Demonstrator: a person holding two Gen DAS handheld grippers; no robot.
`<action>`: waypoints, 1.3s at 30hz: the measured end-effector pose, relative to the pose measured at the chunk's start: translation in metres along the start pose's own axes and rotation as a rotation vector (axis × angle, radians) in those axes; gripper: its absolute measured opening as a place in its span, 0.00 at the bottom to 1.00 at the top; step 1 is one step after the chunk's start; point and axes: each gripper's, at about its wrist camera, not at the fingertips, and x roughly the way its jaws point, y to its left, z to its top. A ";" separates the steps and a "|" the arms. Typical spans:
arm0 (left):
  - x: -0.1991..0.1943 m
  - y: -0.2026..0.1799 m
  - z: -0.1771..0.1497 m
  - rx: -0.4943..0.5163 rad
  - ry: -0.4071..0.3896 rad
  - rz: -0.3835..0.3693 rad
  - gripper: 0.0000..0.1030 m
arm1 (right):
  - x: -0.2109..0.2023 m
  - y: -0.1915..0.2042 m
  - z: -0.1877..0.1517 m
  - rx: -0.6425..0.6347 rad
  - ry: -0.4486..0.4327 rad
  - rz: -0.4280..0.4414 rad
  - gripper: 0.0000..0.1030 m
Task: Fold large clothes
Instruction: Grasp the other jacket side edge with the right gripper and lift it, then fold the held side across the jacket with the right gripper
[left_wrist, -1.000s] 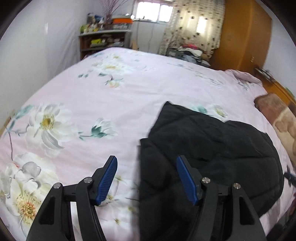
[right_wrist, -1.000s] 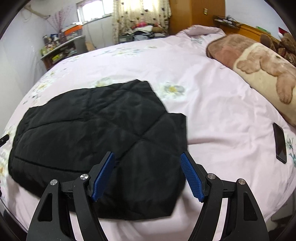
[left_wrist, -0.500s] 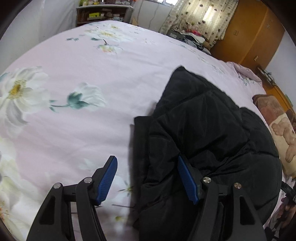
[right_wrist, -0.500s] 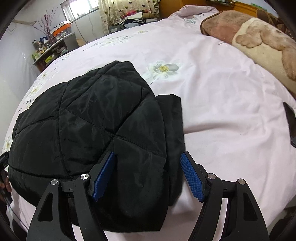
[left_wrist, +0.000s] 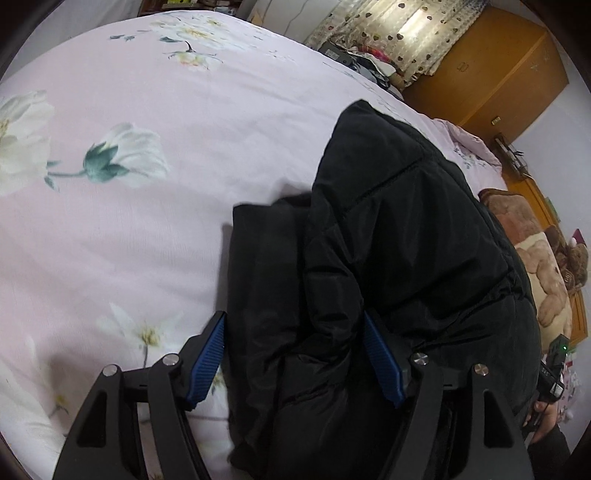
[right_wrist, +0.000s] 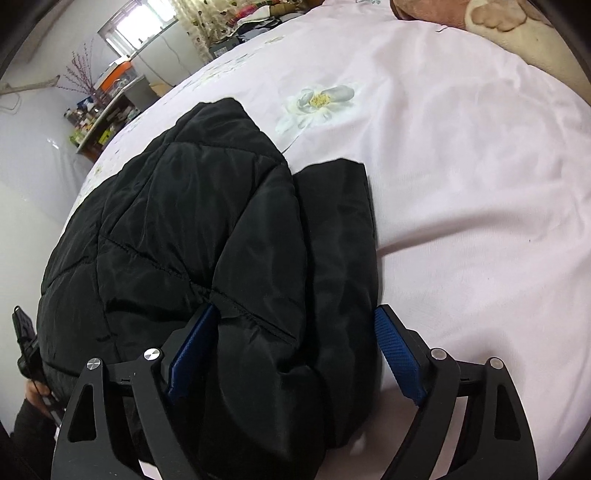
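Note:
A black quilted jacket (left_wrist: 399, 240) lies on the pink floral bedspread (left_wrist: 147, 110), with a sleeve folded under along each side. My left gripper (left_wrist: 293, 354) is open, its blue pads straddling the jacket's left edge and sleeve. The jacket also shows in the right wrist view (right_wrist: 207, 221). My right gripper (right_wrist: 295, 350) is open, its pads straddling the jacket's right edge and sleeve. Fabric bulges between both pairs of fingers.
A brown and cream bear-print pillow (left_wrist: 543, 280) lies at the bed's right side. A wooden wardrobe (left_wrist: 498, 66) and curtained window stand beyond the bed. A cluttered shelf (right_wrist: 99, 122) stands by the far wall. The bedspread (right_wrist: 461, 184) stretches to the right.
Both grippers have moved forward and down onto the jacket's near edge, so fabric now sits between their open fingers. The jacket has bunched up slightly.

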 end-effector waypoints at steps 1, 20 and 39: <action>0.001 0.002 -0.002 -0.003 -0.001 -0.008 0.73 | 0.000 -0.001 -0.003 0.000 0.005 0.013 0.83; 0.022 0.001 0.004 0.010 0.042 -0.088 0.83 | 0.028 0.005 0.012 -0.015 0.069 0.127 0.61; -0.088 -0.044 -0.010 0.179 -0.112 0.010 0.29 | -0.053 0.057 0.020 -0.087 -0.054 0.050 0.24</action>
